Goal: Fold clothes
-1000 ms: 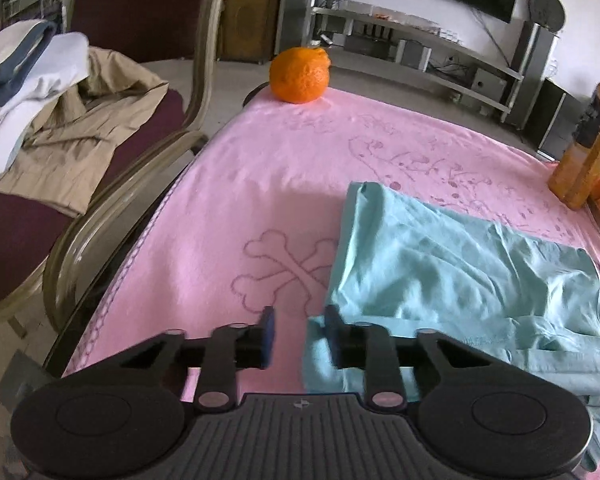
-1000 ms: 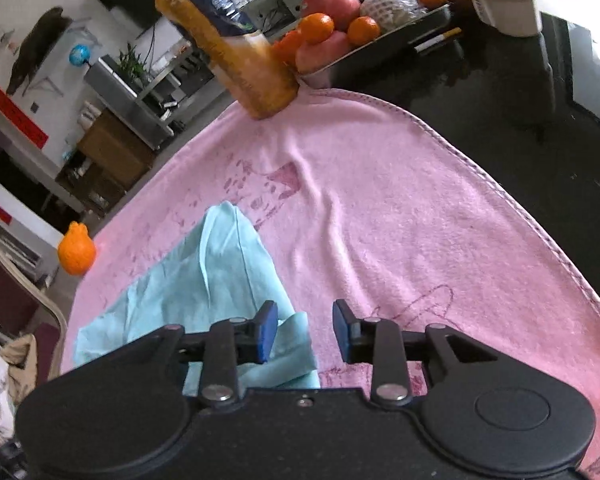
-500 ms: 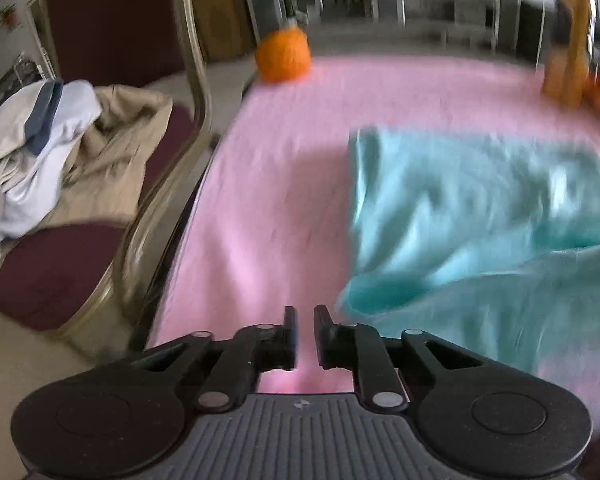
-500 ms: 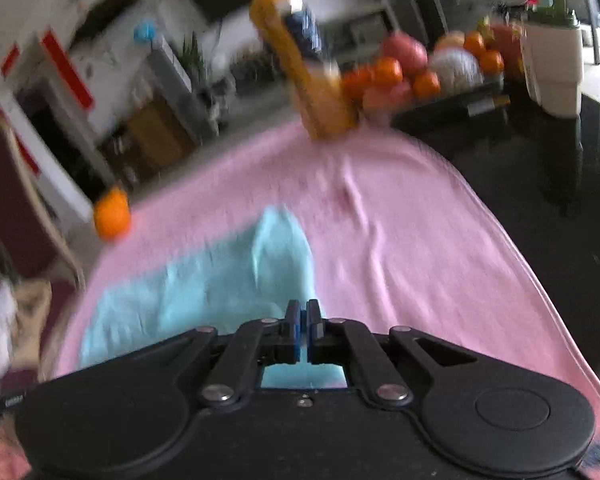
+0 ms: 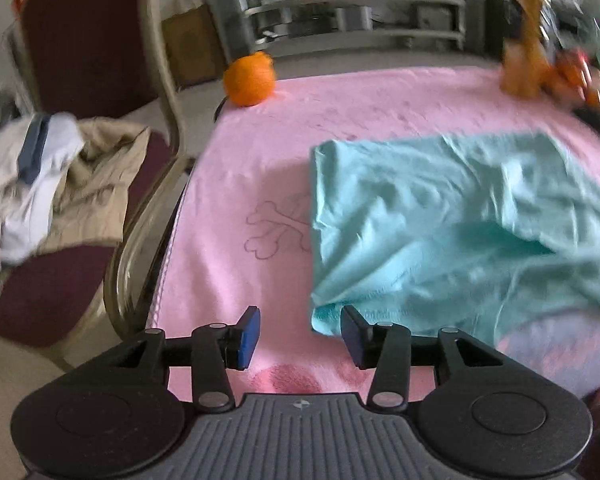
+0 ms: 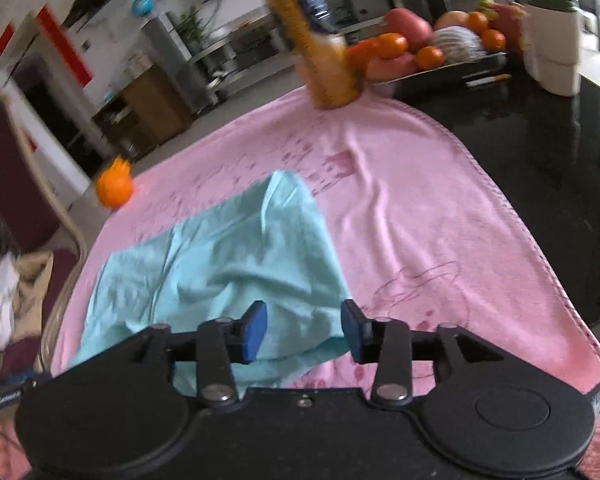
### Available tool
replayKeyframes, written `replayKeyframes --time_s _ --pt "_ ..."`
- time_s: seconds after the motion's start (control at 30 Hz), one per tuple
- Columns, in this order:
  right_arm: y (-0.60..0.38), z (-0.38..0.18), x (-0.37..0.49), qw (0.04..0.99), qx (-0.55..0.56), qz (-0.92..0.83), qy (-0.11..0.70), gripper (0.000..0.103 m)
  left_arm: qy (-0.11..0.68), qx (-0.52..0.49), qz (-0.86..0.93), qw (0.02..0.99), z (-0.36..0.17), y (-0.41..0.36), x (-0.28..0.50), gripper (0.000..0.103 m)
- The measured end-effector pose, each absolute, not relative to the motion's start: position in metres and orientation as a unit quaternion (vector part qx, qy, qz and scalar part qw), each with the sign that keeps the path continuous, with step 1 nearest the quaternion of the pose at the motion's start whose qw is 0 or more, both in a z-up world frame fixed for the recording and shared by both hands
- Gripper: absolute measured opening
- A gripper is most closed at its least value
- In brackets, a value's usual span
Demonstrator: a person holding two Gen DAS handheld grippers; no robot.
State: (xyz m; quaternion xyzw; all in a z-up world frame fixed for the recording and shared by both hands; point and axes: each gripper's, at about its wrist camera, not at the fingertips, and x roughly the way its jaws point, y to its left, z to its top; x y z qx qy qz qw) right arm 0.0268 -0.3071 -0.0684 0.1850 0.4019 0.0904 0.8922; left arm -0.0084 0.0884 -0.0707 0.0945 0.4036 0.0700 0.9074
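Observation:
A light teal garment [image 5: 440, 216] lies folded over itself on a pink towel [image 5: 260, 160] that covers the table. It also shows in the right wrist view [image 6: 220, 264]. My left gripper [image 5: 298, 336] is open and empty above the towel, just left of the garment's near corner. My right gripper [image 6: 304, 330] is open and empty, with the garment's near edge under and between its fingers.
An orange [image 5: 250, 78] sits at the towel's far left corner. A juice bottle [image 6: 312, 36] and a fruit tray [image 6: 440, 60] stand at the far right. A chair [image 5: 60, 200] with piled clothes [image 5: 40, 184] stands left of the table. Bare dark tabletop [image 6: 540, 160] lies right of the towel.
Both grippers closed half a second ago and have opened wide since. The teal garment's near part has been folded over, so it lies as a more compact shape.

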Motion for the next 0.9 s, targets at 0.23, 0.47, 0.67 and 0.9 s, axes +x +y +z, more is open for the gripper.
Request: replayKeyframes --time_s 0.23,0.47,0.67,0.9 --pt "-0.307 -0.076 0.029 0.892 0.175 0.092 0.407 0.04 0.403 0.117 0.062 0.906 -0.082 0.088 0.008 0.033" --pt "-0.294 -0.078 0.03 0.899 0.124 0.124 0.4 0.04 0.369 0.151 0.02 0.917 -0.085 0.075 0.008 0.036" --pt "-0.253 -0.082 0.025 0.91 -0.017 0.124 0.395 0.04 0.378 0.18 0.036 0.907 -0.094 0.068 0.013 0.036" --pt "-0.265 -0.083 0.014 0.911 -0.051 0.066 0.403 0.04 0.395 0.151 0.06 0.904 -0.095 0.08 0.01 0.036"
